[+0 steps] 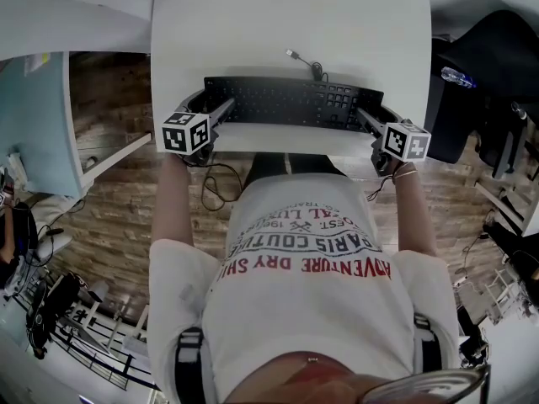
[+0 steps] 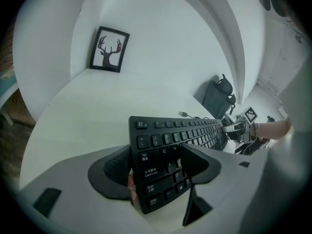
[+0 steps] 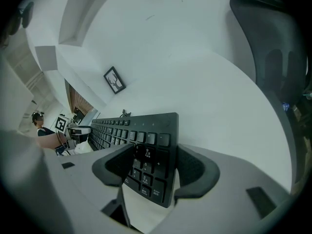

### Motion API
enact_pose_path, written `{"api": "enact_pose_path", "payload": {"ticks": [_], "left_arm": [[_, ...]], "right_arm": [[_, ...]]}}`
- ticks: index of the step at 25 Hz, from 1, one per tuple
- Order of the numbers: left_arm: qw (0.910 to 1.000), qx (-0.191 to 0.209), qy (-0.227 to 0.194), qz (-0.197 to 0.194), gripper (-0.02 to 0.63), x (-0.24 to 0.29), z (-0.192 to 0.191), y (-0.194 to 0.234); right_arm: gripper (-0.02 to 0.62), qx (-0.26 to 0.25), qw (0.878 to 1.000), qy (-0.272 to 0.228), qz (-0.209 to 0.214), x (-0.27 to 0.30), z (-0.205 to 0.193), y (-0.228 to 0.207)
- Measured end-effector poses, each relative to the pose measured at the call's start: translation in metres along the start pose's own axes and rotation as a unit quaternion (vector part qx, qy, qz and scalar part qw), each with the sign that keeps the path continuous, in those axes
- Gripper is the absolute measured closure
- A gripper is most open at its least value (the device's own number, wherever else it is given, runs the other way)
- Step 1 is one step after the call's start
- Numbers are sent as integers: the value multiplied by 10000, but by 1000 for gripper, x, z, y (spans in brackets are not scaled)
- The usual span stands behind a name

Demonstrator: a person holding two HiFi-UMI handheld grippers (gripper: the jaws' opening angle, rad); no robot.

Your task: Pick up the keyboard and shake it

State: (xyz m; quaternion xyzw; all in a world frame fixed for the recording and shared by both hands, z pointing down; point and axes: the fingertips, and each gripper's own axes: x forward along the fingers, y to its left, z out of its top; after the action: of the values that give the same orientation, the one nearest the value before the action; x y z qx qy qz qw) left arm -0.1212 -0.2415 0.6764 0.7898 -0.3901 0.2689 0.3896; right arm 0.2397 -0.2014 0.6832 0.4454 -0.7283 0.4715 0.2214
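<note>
Reaching forward, both forearms flank the torso. Left gripper (image 2: pixel 155 162) and right gripper (image 3: pixel 155 165) each straddle one end of the keyboard (image 1: pixel 290 101), jaws wide apart and not clamped. Keyboard lies at upper centre on the desk (image 1: pixel 286 15), long axis left-right, keys up.

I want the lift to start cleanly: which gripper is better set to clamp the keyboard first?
Probably the left gripper: the keyboard sits deep between its jaws, both pads close to it. The right gripper shows a gap beside one pad.
</note>
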Motion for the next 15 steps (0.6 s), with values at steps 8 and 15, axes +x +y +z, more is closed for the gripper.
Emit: {"api": "enact_pose_path", "payload": {"ticks": [8,15], "left_arm": [[9956,580,-732,85,278,-24,38,-31],[9747,1347,-1772,223,278,-62,103,-52]], "right_arm": [[308,-405,9966,-713,44,-38,31,7],[308,-1257,9730,-1935,35,-77,91,29]]}}
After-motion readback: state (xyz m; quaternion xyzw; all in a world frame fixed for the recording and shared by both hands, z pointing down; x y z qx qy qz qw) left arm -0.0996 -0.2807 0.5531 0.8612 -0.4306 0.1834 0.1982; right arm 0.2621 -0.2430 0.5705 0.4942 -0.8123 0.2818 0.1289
